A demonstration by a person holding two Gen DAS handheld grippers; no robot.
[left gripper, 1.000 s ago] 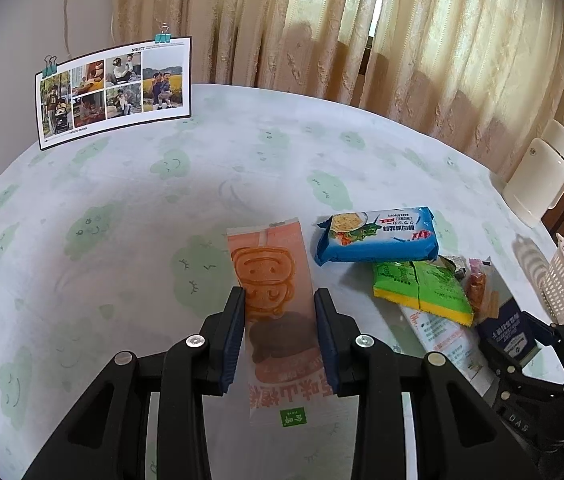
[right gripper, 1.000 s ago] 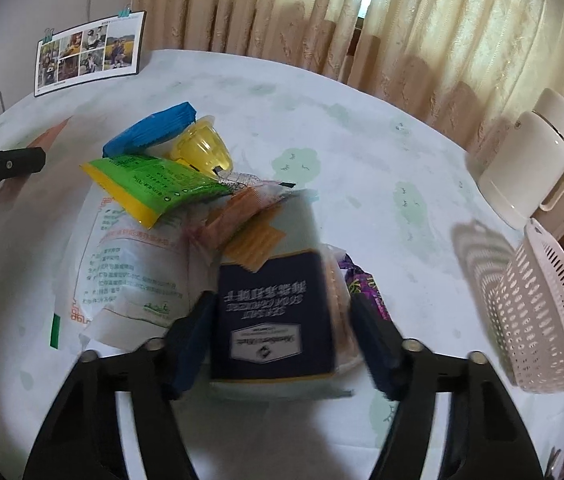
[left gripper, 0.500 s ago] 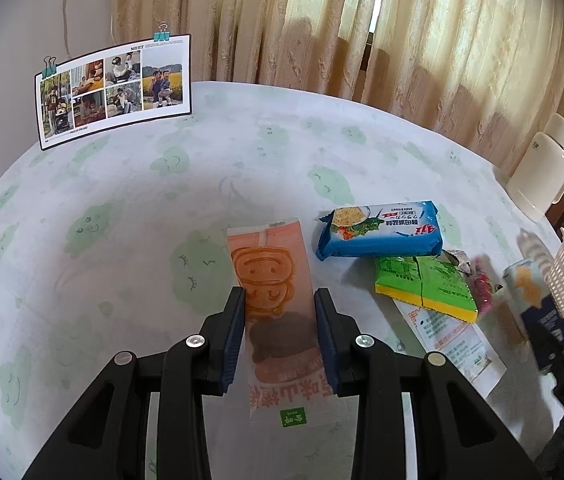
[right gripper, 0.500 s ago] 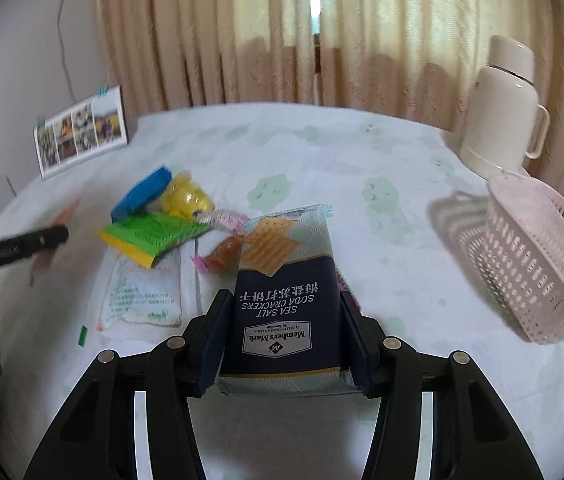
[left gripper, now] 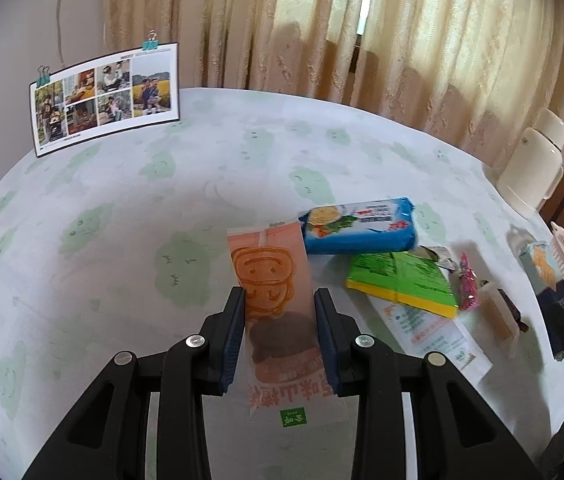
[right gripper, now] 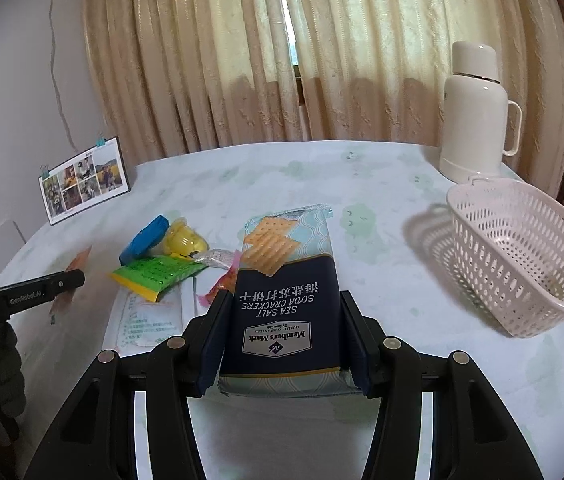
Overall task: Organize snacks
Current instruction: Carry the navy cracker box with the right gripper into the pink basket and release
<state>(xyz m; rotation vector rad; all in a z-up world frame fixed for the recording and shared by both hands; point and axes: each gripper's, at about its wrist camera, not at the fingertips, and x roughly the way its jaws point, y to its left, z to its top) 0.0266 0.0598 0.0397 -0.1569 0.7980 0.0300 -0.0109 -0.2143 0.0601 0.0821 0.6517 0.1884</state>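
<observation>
Snacks lie in a cluster mid-table (left gripper: 130, 208). Left gripper (left gripper: 280, 336) sits narrowly closed on the orange packet (left gripper: 272, 280), flat on the table. The blue packet (left gripper: 361, 226) and green packet (left gripper: 399, 280) lie just beside it. Right gripper (right gripper: 283, 344) clamps the soda cracker pack (right gripper: 287, 280), apparently raised off the cloth. Open cloth separates it from the basket (right gripper: 521, 256) near the table's right edge.

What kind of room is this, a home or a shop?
Most likely a dining area in a home. The round table has a printed cloth, a sheet of family photos stands on it, a cream thermos jug sits at its edge, and long beige curtains hang behind.
</observation>
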